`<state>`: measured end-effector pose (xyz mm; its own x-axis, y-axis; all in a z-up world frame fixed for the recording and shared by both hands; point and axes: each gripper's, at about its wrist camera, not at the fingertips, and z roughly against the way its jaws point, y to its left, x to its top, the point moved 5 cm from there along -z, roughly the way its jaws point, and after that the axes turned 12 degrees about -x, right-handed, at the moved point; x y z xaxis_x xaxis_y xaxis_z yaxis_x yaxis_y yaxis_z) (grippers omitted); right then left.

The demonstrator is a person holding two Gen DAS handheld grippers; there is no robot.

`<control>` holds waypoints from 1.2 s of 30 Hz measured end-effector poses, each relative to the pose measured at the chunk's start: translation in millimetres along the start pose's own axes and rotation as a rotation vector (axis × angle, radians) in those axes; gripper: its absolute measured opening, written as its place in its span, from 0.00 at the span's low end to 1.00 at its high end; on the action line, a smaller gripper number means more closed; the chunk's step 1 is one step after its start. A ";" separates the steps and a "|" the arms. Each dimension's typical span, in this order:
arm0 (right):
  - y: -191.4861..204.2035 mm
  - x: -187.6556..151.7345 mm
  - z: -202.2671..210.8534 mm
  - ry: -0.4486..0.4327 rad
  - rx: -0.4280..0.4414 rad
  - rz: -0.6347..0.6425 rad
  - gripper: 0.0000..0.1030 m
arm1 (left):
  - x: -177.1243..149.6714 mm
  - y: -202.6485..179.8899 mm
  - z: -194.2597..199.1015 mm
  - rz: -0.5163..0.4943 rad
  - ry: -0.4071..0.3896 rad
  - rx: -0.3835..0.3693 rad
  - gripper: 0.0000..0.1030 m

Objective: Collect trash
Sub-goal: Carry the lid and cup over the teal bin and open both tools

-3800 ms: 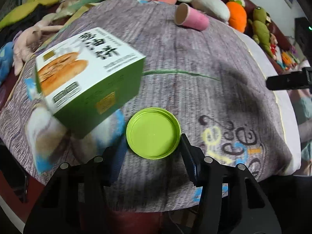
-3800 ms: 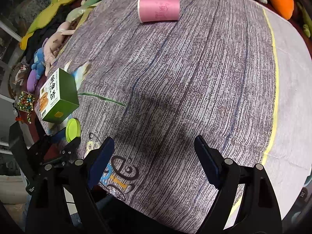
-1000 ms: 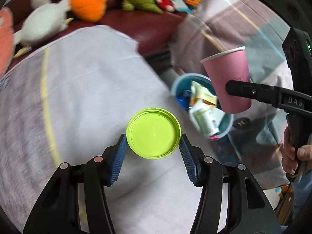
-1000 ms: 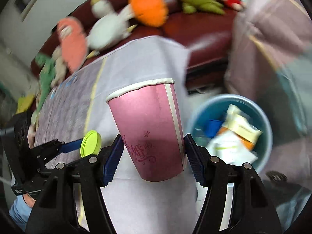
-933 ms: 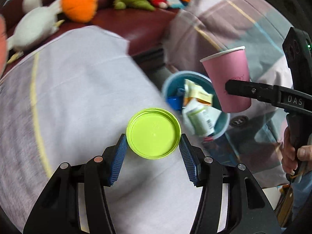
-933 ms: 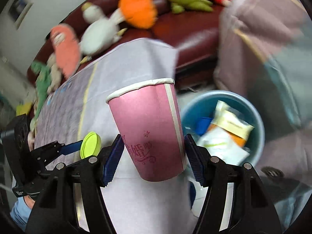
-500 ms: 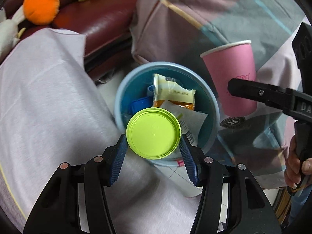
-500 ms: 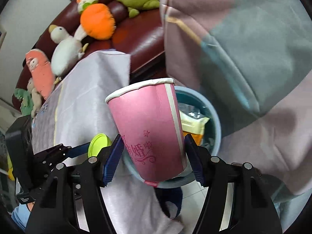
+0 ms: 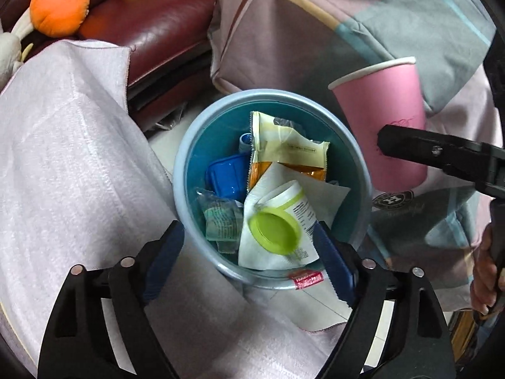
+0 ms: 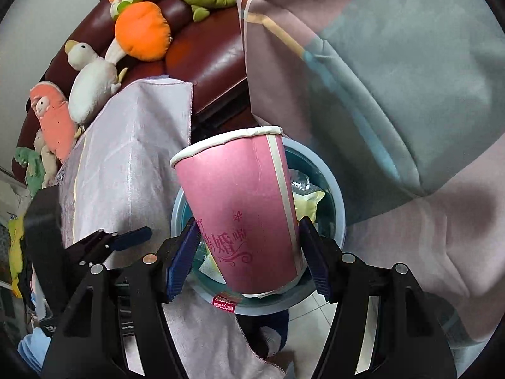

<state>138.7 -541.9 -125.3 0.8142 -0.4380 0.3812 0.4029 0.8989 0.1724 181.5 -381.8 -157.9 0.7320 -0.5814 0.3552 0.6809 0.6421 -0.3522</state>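
A light blue bin [image 9: 183, 170] stands on the floor with wrappers, a blue box and white paper inside. The green lid [image 9: 274, 229] lies loose on the paper in the bin. My left gripper [image 9: 249, 252] hovers over the bin's near rim, its jaws opening, with nothing between the pads. My right gripper [image 10: 247, 252] is shut on a pink paper cup [image 10: 243, 208], held upright over the bin [image 10: 339, 202]. The same pink cup [image 9: 385, 120] shows at the right of the left wrist view, above the bin's right rim.
A white cloth-covered table edge [image 9: 63, 158] lies left of the bin. A dark red sofa [image 9: 157, 28] with plush toys [image 10: 139, 31] is behind, and a pink and grey blanket [image 9: 347, 22] hangs at the right. A hand [image 9: 486, 274] grips the right handle.
The left jaws have spread and the green lid has dropped from them into the bin. Both grippers moved from the table to over the bin. The pink cup stays gripped.
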 end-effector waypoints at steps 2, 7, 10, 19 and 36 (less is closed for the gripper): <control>0.5 -0.6 -2.2 0.005 0.001 0.000 0.60 | -1.9 0.3 7.4 -0.002 -0.007 0.008 0.85; 3.5 -0.3 -6.0 0.015 -0.009 0.011 0.60 | -6.2 3.5 25.8 0.013 -0.031 0.044 0.91; 4.1 -0.4 -7.3 0.019 -0.015 0.017 0.60 | -8.4 10.0 32.3 0.045 -0.043 0.045 0.94; 16.2 -0.5 -13.6 0.027 -0.039 0.067 0.61 | -14.6 28.4 47.0 0.095 -0.071 0.071 0.96; 45.7 -20.0 21.4 0.017 -0.030 0.127 0.87 | -36.2 29.3 100.1 0.139 -0.165 0.075 0.96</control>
<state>131.8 -491.8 -105.6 0.8662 -0.3206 0.3832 0.3077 0.9466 0.0964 172.7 -291.9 -94.3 0.8006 -0.3989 0.4471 0.5656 0.7495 -0.3441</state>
